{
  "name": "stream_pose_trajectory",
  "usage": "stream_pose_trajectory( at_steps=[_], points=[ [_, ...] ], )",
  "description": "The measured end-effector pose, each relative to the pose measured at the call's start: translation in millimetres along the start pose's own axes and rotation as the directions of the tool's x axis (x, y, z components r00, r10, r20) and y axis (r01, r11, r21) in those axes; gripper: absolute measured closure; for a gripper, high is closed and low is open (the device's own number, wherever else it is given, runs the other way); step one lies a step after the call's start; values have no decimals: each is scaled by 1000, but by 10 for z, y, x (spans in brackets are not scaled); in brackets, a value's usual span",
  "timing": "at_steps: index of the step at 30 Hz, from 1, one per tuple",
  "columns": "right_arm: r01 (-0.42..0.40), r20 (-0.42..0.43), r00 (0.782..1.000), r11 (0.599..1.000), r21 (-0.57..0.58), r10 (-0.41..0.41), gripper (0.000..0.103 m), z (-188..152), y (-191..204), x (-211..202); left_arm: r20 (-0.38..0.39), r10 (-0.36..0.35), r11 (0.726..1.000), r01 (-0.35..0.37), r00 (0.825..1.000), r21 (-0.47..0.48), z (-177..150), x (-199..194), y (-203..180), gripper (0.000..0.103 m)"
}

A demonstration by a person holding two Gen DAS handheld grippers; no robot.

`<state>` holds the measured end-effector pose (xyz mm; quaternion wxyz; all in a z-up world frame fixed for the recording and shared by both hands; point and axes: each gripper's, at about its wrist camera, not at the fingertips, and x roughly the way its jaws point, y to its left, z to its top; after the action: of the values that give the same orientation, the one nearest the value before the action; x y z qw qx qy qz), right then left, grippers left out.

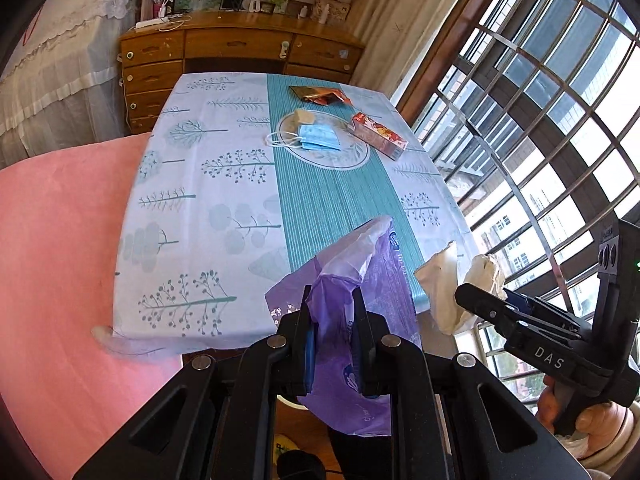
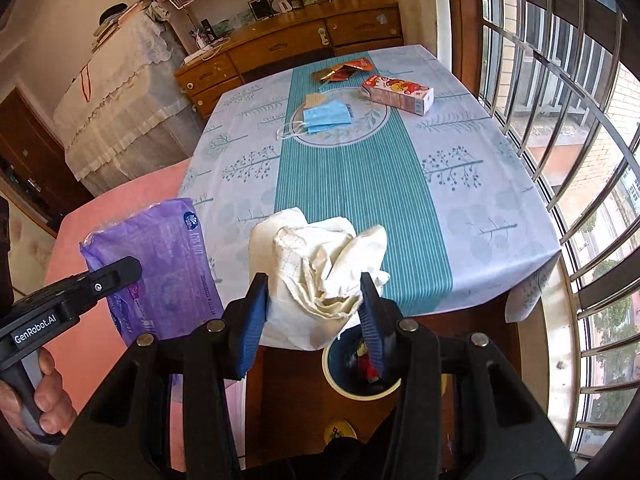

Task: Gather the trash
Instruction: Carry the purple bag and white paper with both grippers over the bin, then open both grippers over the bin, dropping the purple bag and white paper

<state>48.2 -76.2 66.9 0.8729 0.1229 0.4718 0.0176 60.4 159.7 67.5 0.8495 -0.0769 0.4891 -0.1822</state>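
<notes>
Table (image 2: pixel 460 200): mask, carton and foil wrapper lie at 12 o'clock, uncollected.
Bin (image 2: pixel 334 376): at 6 o'clock, directly under the right load (nearer arm).
Left gripper (image 1: pixel 332 316): clamped on purple wrapper (image 1: pixel 360 280).
Right gripper (image 2: pixel 316 304): clamped on crumpled tissue (image 2: pixel 316 256).

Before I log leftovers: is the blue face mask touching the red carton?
Apart. The right wrist view shows bare tablecloth between the blue face mask and the red carton.

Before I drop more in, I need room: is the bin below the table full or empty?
Neither: the bin holds some trash, red bits at its bottom, with room above.
</notes>
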Motion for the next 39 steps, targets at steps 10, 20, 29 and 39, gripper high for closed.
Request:
stream_pose_trajectory(
  at_steps=[10,20,29,39],
  points=[
    [2,-105,994,1000,2,-2,63,-400,-242,132,-90,36,998,-32,995,49,-387,309,-342,89],
    [-5,-233,972,998,62,19,63,-1005,-837,906,-179,90,996,-87,980,26,-989,1172,-459,89],
    [37,-335,942,990,138,12,63,-1714,-1390,2117,-254,141,990,-143,957,10,-1659,2501,-245,89],
    [56,-366,931,985,162,8,62,-2173,-1728,3242,-296,192,981,-186,936,50,-2125,3864,82,85]
  ],
)
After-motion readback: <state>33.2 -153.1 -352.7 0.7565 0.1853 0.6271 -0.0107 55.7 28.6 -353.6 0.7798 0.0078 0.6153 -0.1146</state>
